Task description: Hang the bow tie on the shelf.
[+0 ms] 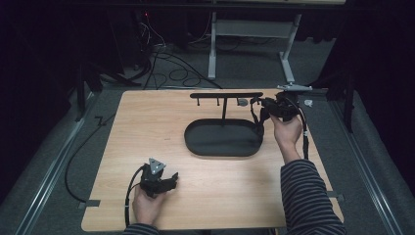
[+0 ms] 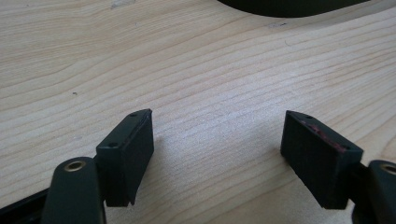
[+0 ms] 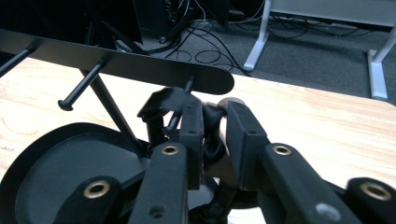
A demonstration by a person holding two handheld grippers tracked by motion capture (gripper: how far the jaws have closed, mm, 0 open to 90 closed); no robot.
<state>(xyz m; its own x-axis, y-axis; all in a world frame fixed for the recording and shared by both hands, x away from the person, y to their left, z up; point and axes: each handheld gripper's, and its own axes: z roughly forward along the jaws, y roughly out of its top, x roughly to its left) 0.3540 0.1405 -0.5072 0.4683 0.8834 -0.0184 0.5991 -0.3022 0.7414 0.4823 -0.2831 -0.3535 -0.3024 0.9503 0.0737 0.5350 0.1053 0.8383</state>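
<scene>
High view: right gripper (image 1: 268, 108) clamped on black strap (image 1: 255, 116) at stand's (image 1: 224, 95) right peg; left gripper (image 1: 172, 180) released, near-left on table (image 1: 147, 122). Next, probably: hook strap over peg.

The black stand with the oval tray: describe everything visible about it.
The black stand looks like matte metal: an oval tray base with a raised rim, a thin upright post, and a flat crossbar with round-tipped pegs. It sits upright at the far middle of the wooden table. The right gripper holds a dark strap-like object at the bar's right-end peg.
</scene>
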